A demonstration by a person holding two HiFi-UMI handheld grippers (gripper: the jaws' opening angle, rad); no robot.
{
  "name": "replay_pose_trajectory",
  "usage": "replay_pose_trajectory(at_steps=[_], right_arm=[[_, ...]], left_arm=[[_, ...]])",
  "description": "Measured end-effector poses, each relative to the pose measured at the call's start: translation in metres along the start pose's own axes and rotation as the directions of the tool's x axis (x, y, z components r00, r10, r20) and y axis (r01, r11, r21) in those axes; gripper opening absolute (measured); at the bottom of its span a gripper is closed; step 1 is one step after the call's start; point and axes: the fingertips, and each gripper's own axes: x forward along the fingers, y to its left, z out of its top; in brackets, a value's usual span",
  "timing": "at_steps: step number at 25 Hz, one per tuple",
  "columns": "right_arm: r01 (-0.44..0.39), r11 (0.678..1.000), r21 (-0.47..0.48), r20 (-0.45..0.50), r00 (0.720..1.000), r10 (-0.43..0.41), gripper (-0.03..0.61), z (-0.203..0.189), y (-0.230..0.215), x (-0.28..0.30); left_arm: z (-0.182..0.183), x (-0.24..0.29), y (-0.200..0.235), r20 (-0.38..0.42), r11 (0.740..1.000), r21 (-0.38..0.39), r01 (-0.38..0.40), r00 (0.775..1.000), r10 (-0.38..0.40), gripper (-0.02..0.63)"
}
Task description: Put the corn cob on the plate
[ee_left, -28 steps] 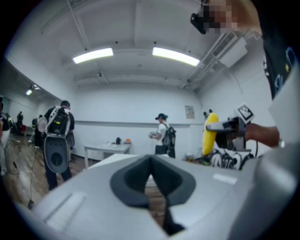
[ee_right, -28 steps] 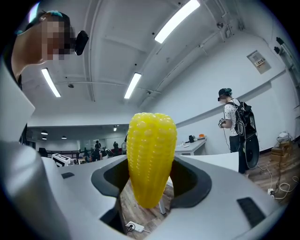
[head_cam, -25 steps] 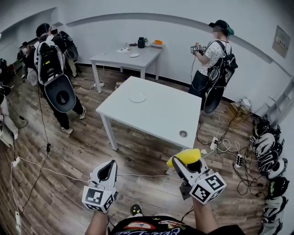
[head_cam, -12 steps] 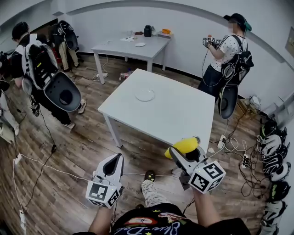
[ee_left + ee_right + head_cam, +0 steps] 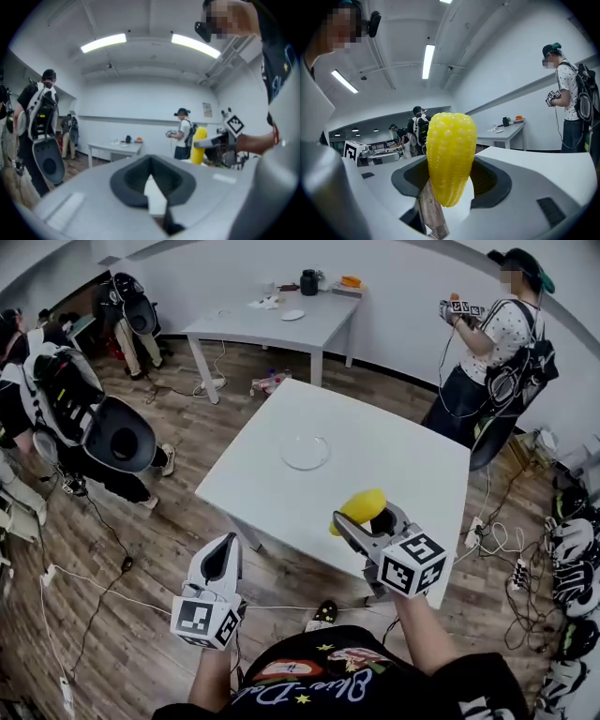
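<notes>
Head camera looking steeply down onto a white worktop (image 5: 394, 465) standing on a wooden floor (image 5: 141, 549); left of the worktop's middle, a clear round plate (image 5: 305, 452) lying flat.

At lower right, the right gripper (image 5: 363, 519), jaws clamped on a yellow corn cob (image 5: 359, 507); cob held in the air over the near part of the worktop, well apart from the plate, free end pointing up and to the left. In the right gripper view, the cob filling the centre, rows of kernels facing the camera, lower part pinched between the two jaws.

At lower left, the left gripper (image 5: 218, 559), out over the floor near the worktop's front corner; jaws pressed together with only a thin pale sliver showing between them and nothing held. A square-marker cube on each gripper, close to the forearms.

Further back, a second white table (image 5: 281, 329) against the wall, carrying small items too small to tell apart; by the worktop's far right side, a person in a cap (image 5: 492, 343) with a backpack, hands raised around a marker device; at far left, a second person (image 5: 66, 399) with a large dark pack; cables (image 5: 94, 587) trailing across the floor; along the right edge, a row of dark gear (image 5: 562, 559), kind unclear.
</notes>
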Motion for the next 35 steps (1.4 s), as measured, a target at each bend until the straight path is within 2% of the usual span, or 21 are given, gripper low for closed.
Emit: replay_pose_trajectory(at_steps=[5, 11, 15, 19, 24, 27, 31, 35], right_arm=[[-0.021, 0.999, -0.028, -0.062, 0.998, 0.019, 0.265, 0.01, -0.049, 0.064], [-0.027, 0.997, -0.071, -0.19, 0.982, 0.013, 0.265, 0.001, -0.082, 0.14], [-0.017, 0.995, -0.098, -0.306, 0.952, -0.014, 0.265, -0.01, -0.105, 0.185], [-0.027, 0.993, -0.118, -0.423, 0.906, -0.026, 0.265, -0.024, -0.124, 0.223], [-0.039, 0.99, -0.138, -0.564, 0.824, -0.046, 0.265, -0.047, -0.15, 0.258], [-0.086, 0.987, -0.137, -0.644, 0.765, -0.023, 0.265, -0.053, -0.155, 0.266], [-0.148, 0.978, -0.148, -0.762, 0.647, -0.017, 0.265, -0.063, -0.167, 0.278], [-0.219, 0.963, -0.156, -0.865, 0.501, -0.027, 0.265, -0.081, -0.178, 0.293]], left_arm=[[0.0, 0.059, 0.038, -0.018, 1.0, -0.006, -0.025, 1.0, 0.025, -0.011], [-0.011, 0.117, 0.089, -0.043, 1.0, -0.015, 0.016, 0.999, -0.017, -0.011], [-0.005, 0.166, 0.116, -0.036, 0.996, -0.001, 0.094, 0.995, -0.094, -0.011], [-0.003, 0.2, 0.133, -0.035, 0.988, -0.022, 0.152, 0.988, -0.153, -0.011], [-0.01, 0.226, 0.152, -0.045, 0.98, -0.039, 0.196, 0.979, -0.198, -0.011], [-0.011, 0.235, 0.16, -0.035, 0.977, -0.049, 0.209, 0.977, -0.211, -0.011], [-0.02, 0.243, 0.166, -0.049, 0.972, -0.066, 0.226, 0.972, -0.229, -0.011], [-0.027, 0.247, 0.175, -0.056, 0.973, -0.089, 0.215, 0.974, -0.22, -0.011]])
